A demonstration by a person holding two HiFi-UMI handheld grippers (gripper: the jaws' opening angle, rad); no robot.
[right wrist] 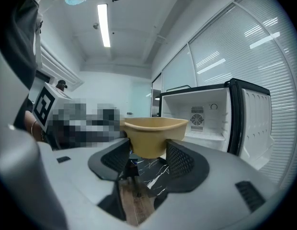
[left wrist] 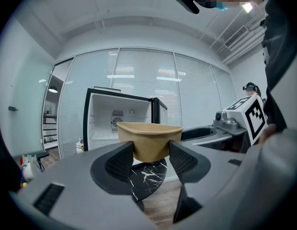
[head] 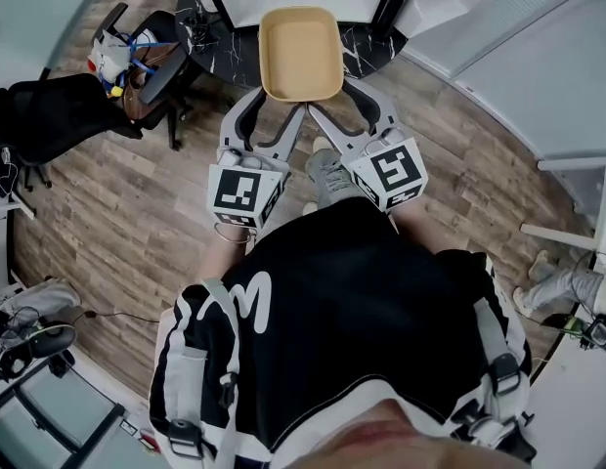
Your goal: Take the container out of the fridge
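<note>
Container (head: 301, 52), tan, clamped by left gripper (left wrist: 151, 161) and right gripper (right wrist: 147, 158); base hidden behind jaws.
</note>
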